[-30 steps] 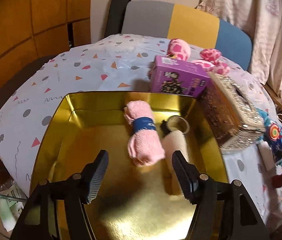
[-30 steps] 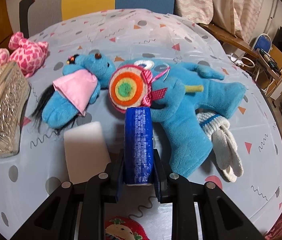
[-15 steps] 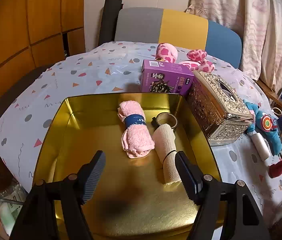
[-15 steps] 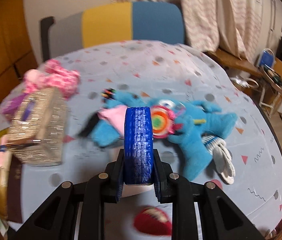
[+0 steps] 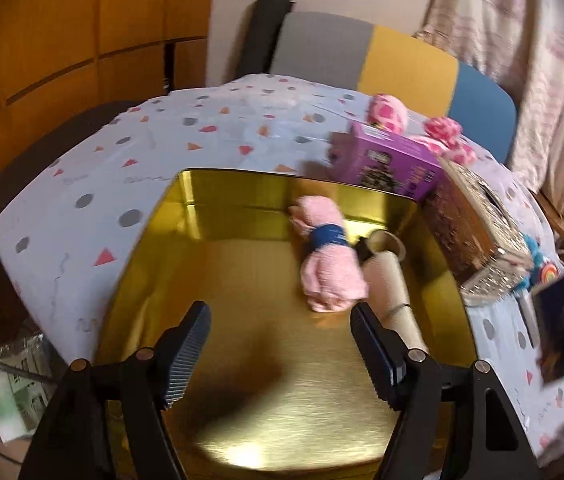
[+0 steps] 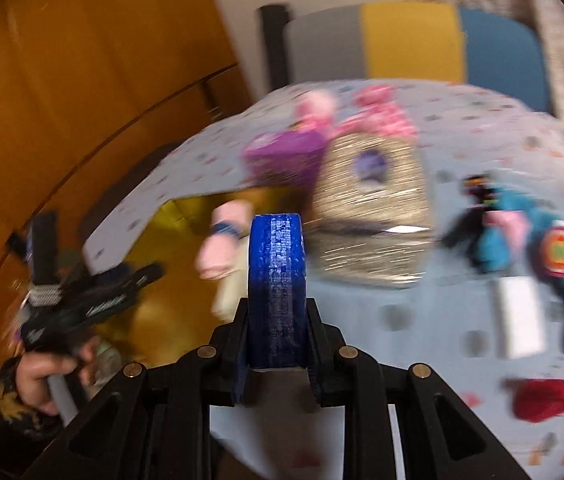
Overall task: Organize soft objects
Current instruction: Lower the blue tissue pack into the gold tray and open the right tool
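Observation:
A gold tray (image 5: 150, 248) holds a rolled pink towel (image 5: 327, 268) with a blue band, a beige bandage roll (image 5: 395, 300) and a small tape ring (image 5: 387, 240). My left gripper (image 5: 282, 336) hovers open over the tray's near half with nothing between its fingers. My right gripper (image 6: 277, 309) is shut on a blue fabric roll (image 6: 277, 264), held upright above the tablecloth just right of the tray (image 6: 170, 216). The right wrist view is blurred. In that view the left gripper (image 6: 98, 300) shows at the left, held by a hand (image 6: 42, 372).
A purple box (image 5: 385, 160), a silver tissue box (image 5: 477, 232) and a pink spotted plush (image 5: 389, 112) stand behind and right of the tray. A blue plush (image 6: 521, 248), a white block (image 6: 517, 320) and a red object (image 6: 545, 400) lie to the right. A chair stands behind the table.
My right gripper has swung left with the blue roll, from over the blue plush toward the gold tray. My left gripper shifted a little and its jaws stand slightly wider.

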{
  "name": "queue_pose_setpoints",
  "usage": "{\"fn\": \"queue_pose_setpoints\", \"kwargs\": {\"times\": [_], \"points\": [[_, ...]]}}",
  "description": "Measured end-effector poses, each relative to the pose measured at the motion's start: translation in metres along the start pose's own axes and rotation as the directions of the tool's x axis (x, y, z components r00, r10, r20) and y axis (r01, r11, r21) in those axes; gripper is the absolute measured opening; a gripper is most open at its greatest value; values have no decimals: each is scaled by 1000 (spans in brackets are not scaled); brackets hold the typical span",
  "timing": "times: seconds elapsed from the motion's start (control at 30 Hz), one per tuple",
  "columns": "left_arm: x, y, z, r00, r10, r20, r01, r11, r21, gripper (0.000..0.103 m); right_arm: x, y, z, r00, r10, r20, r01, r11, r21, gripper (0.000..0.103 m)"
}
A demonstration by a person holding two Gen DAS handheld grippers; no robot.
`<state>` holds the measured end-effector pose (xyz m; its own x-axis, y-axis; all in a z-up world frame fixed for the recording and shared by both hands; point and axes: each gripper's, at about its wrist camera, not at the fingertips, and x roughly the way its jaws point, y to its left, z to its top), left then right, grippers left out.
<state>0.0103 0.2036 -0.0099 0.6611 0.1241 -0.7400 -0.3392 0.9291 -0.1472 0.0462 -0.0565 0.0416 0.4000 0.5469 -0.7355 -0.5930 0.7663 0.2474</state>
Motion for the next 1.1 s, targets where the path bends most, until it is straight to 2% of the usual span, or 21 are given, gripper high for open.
{"fn": "queue_pose_setpoints", "kwargs": {"times": [0.1, 0.23, 0.33, 0.37, 0.47, 0.53, 0.8, 0.97, 1.1], "points": [[-2, 18, 0, 1000, 28, 3, -28, 999, -31, 73, 31, 30, -3, 995, 72, -67, -74, 997, -35, 23], [-4, 35, -4, 999, 47, -3, -48, 997, -57, 73, 66, 54, -10, 979, 116, -170, -129, 989, -69, 24], [-4, 41, -6, 999, 48, -7, -49, 996, -76, 74, 88, 63, -18, 971, 42, -233, -71, 991, -117, 28], [-3, 42, -6, 999, 47, -9, -48, 996, -79, 74, 92, 64, -22, 970, 21, -241, -53, 991, -124, 33], [-2, 38, -7, 999, 39, -9, -39, 997, -69, 74, 95, 58, -27, 972, -51, -228, 19, 990, -137, 44], [-1, 32, -8, 999, 35, -11, -35, 998, -55, 74, 90, 54, -27, 976, -61, -209, 33, 990, -135, 48], [-5, 12, -10, 1000, 10, 4, -10, 1000, 5, 74, 55, 28, -21, 993, -55, -106, 50, 997, -50, 49], [-9, 0, -8, 1000, -18, 8, 18, 999, 34, 74, 35, -2, -25, 989, -135, -68, 136, 991, 14, 49], [-18, -15, -4, 998, -49, 32, 47, 996, 81, 74, 19, -39, -29, 974, -219, -53, 224, 970, 91, 49]]}}
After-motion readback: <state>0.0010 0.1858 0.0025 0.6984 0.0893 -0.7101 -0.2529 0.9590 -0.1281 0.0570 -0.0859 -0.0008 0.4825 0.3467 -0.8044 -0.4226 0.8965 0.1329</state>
